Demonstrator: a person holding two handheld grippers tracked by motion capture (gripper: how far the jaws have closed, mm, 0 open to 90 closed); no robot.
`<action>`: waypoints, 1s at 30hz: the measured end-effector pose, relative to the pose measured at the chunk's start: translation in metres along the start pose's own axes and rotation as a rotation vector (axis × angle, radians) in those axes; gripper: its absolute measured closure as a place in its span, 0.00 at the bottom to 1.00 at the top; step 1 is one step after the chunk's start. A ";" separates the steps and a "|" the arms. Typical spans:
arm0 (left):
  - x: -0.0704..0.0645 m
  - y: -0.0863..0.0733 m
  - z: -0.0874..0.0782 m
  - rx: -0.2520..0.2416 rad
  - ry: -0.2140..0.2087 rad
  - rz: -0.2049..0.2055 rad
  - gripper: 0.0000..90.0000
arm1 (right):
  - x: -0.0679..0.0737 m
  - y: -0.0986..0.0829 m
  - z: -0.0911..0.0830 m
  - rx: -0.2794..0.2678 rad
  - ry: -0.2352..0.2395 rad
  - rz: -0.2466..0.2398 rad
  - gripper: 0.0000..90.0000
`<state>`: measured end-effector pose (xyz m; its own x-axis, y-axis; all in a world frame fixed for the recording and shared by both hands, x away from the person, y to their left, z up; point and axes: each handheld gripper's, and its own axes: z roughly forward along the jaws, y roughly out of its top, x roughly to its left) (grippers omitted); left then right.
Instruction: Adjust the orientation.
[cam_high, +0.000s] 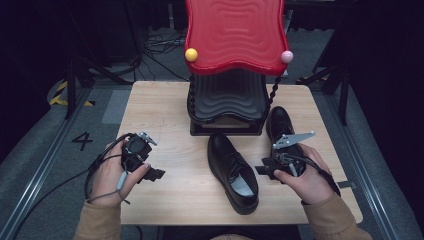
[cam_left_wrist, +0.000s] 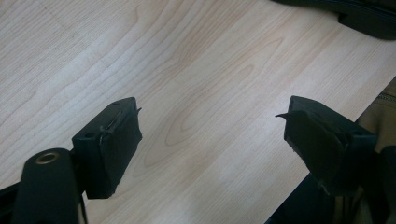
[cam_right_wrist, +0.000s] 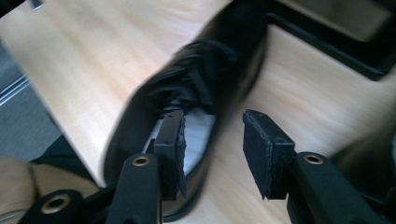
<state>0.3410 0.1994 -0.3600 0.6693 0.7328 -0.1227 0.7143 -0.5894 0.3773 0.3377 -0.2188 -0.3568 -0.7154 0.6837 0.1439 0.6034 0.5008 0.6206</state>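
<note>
1. High view: a black shoe (cam_high: 233, 172) lies on the wooden table (cam_high: 165, 105) just below the middle, toe toward 12 o'clock, heel toward 5 o'clock near the front edge, its pale insole showing.
2. The right gripper (cam_high: 264, 169) sits at 3 o'clock of that shoe, held in the person's right hand (cam_high: 302, 177); its jaws point toward the shoe's opening.
3. In the right gripper view the right gripper (cam_right_wrist: 212, 149) has its jaws apart with nothing between them; one jaw hangs over the shoe (cam_right_wrist: 187, 93)'s opening, the other over bare wood just beside its rim. The picture is blurred.
4. A second black shoe (cam_high: 279, 122) stands at 1 o'clock of the first, partly behind the right gripper.
5. A red-topped black rack (cam_high: 230, 65) stands at 12 o'clock, touching neither shoe that I can tell.
6. The left gripper (cam_high: 155, 174) is well apart at 9 o'clock, in the left hand (cam_high: 112, 177).
7. In the left gripper view the left gripper (cam_left_wrist: 212, 135) is spread wide over bare table.
</note>
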 end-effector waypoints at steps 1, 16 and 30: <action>0.000 0.000 0.000 0.001 0.001 -0.001 0.21 | -0.003 -0.001 -0.001 -0.006 -0.012 0.008 0.66; 0.001 -0.003 0.002 -0.006 0.007 0.002 0.21 | -0.066 -0.017 -0.009 -0.017 -0.143 0.159 0.60; 0.000 -0.012 0.001 -0.008 0.007 -0.005 0.21 | -0.088 -0.025 0.037 0.090 -0.166 0.154 0.62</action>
<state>0.3327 0.2067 -0.3653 0.6641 0.7383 -0.1178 0.7162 -0.5830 0.3836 0.3990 -0.2719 -0.4131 -0.5493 0.8298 0.0986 0.7354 0.4241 0.5285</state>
